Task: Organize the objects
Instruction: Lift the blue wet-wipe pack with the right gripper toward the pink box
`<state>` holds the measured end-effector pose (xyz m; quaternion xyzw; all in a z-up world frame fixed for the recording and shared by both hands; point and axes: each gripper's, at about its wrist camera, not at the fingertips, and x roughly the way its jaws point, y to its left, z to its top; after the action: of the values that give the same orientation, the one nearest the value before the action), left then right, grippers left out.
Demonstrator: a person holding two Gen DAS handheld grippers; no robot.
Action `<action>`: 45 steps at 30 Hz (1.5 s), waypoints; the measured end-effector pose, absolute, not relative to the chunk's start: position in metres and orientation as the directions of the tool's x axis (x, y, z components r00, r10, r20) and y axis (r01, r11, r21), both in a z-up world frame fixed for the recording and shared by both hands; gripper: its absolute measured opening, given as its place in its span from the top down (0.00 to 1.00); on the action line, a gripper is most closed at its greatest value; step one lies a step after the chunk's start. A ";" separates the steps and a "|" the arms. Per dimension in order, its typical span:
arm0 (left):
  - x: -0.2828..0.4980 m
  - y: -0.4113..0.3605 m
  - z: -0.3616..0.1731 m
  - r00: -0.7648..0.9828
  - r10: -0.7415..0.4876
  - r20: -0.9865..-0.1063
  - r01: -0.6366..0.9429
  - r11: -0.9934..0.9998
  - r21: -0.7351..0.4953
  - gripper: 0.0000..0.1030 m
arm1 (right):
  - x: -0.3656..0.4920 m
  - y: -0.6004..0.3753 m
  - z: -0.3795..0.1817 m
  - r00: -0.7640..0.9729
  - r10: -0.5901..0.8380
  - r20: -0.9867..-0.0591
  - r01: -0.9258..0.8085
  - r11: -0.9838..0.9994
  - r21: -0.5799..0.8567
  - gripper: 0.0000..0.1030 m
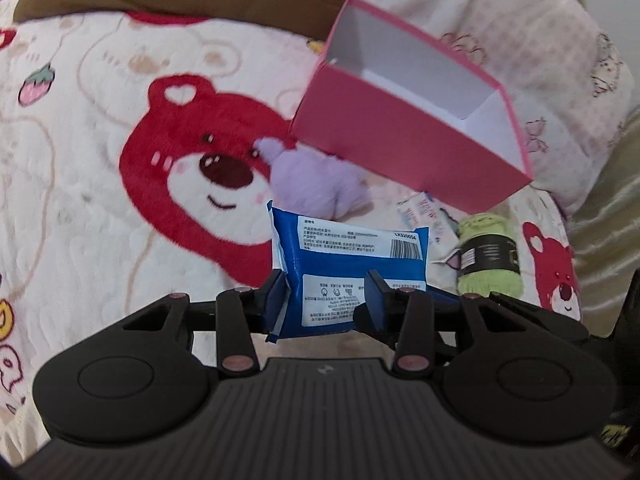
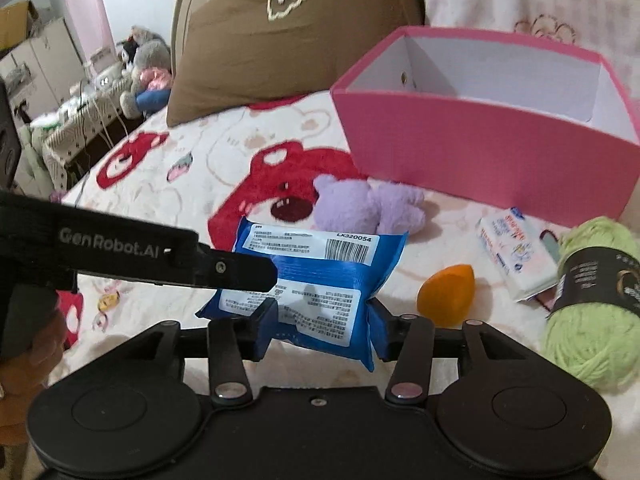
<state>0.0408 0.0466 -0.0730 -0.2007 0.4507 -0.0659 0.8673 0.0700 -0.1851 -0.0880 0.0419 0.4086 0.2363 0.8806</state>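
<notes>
Bear-printed bedding covers the bed (image 2: 192,160), with a brown pillow (image 2: 288,40) at its head end and a cluttered side table with stuffed animals (image 2: 144,68) beyond its left edge. Both grippers grasp the same blue packet (image 2: 320,280), which is lifted off the blanket: the left gripper (image 1: 327,294) has its jaws pinching the packet's lower part, and the right gripper (image 2: 324,330) has its jaws pinching the near end of it. In the right wrist view the left gripper's black arm reaches in from the left edge and meets the packet's side. A pink box (image 2: 480,152), open at the top with a white inside, sits toward the head of the bed beside the pillow. Just in front of the box lies a purple plush toy (image 2: 368,204). Nearer the right edge of the bed are an orange sponge (image 2: 446,294), a small white tissue pack (image 2: 516,252) and a green ball of yarn (image 2: 592,304), the yarn touching the tissue pack.
</notes>
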 end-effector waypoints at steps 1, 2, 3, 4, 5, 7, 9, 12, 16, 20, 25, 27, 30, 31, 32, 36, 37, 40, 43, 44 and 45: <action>0.040 0.046 -0.070 0.591 -0.303 -0.747 -0.062 0.907 -0.417 0.61 | 0.069 -0.187 -0.084 0.558 0.453 -0.695 -0.379 0.884 0.273 0.46; 0.039 0.047 -0.067 0.597 -0.315 -0.738 -0.058 0.900 -0.431 0.61 | 0.068 -0.188 -0.081 0.564 0.452 -0.691 -0.380 0.885 0.269 0.45; 0.038 0.047 -0.064 0.602 -0.333 -0.726 -0.050 0.891 -0.451 0.61 | 0.067 -0.188 -0.077 0.570 0.448 -0.689 -0.382 0.887 0.260 0.41; 0.037 0.047 -0.062 0.605 -0.346 -0.717 -0.044 0.885 -0.464 0.61 | 0.065 -0.187 -0.073 0.578 0.442 -0.686 -0.388 0.888 0.245 0.39; 0.036 0.047 -0.058 0.608 -0.353 -0.711 -0.038 0.882 -0.470 0.61 | 0.064 -0.187 -0.069 0.587 0.436 -0.682 -0.391 0.891 0.233 0.34; 0.034 0.044 -0.051 0.618 -0.357 -0.701 -0.018 0.884 -0.466 0.61 | 0.060 -0.187 -0.061 0.604 0.430 -0.671 -0.394 0.893 0.218 0.30; 0.032 0.043 -0.045 0.630 -0.366 -0.684 -0.008 0.879 -0.478 0.61 | 0.058 -0.187 -0.053 0.615 0.429 -0.661 -0.400 0.893 0.207 0.27; 0.031 0.041 -0.035 0.634 -0.385 -0.671 0.002 0.869 -0.496 0.61 | 0.055 -0.188 -0.043 0.637 0.417 -0.648 -0.401 0.897 0.184 0.23; 0.032 0.036 -0.019 0.634 -0.386 -0.670 0.026 0.877 -0.481 0.61 | 0.053 -0.189 -0.029 0.654 0.411 -0.635 -0.406 0.899 0.164 0.19; 0.038 0.029 0.001 0.636 -0.392 -0.665 0.047 0.880 -0.473 0.61 | 0.054 -0.191 -0.016 0.665 0.398 -0.632 -0.399 0.905 0.151 0.15; 0.048 0.018 0.025 0.631 -0.397 -0.666 0.087 0.889 -0.449 0.61 | 0.061 -0.204 0.004 0.665 0.401 -0.630 -0.376 0.909 0.181 0.14; 0.051 0.015 0.032 0.630 -0.402 -0.664 0.097 0.890 -0.447 0.61 | 0.064 -0.210 0.013 0.661 0.411 -0.628 -0.376 0.905 0.196 0.14; 0.059 0.014 0.043 0.622 -0.434 -0.652 0.109 0.872 -0.477 0.61 | 0.067 -0.216 0.027 0.663 0.414 -0.623 -0.384 0.903 0.192 0.14; 0.062 0.013 0.045 0.619 -0.442 -0.650 0.112 0.868 -0.484 0.61 | 0.068 -0.218 0.032 0.667 0.409 -0.623 -0.385 0.905 0.182 0.14; 0.065 0.013 0.048 0.616 -0.446 -0.649 0.115 0.866 -0.486 0.61 | 0.069 -0.219 0.035 0.670 0.404 -0.623 -0.385 0.907 0.174 0.14; 0.077 0.005 0.057 0.617 -0.438 -0.653 0.132 0.876 -0.463 0.61 | 0.078 -0.227 0.048 0.666 0.407 -0.625 -0.379 0.907 0.186 0.14; 0.081 0.003 0.059 0.619 -0.439 -0.651 0.136 0.877 -0.461 0.61 | 0.081 -0.228 0.051 0.662 0.406 -0.629 -0.377 0.907 0.189 0.14; 0.095 -0.002 0.065 0.623 -0.446 -0.643 0.146 0.874 -0.464 0.61 | 0.093 -0.233 0.059 0.660 0.396 -0.638 -0.375 0.910 0.177 0.14; 0.110 -0.003 0.068 0.621 -0.464 -0.631 0.151 0.861 -0.485 0.61 | 0.106 -0.237 0.067 0.648 0.382 -0.659 -0.379 0.912 0.157 0.15; 0.115 -0.004 0.069 0.623 -0.470 -0.625 0.159 0.859 -0.488 0.61 | 0.111 -0.239 0.070 0.643 0.379 -0.666 -0.382 0.912 0.150 0.16; 0.122 -0.005 0.070 0.623 -0.474 -0.622 0.166 0.858 -0.487 0.61 | 0.116 -0.240 0.073 0.644 0.369 -0.670 -0.381 0.914 0.137 0.16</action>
<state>0.1217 -0.0049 0.0700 -0.1952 0.3942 -0.1821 0.8794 0.1161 -0.2403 0.0725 -0.0085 0.3677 0.2069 0.9066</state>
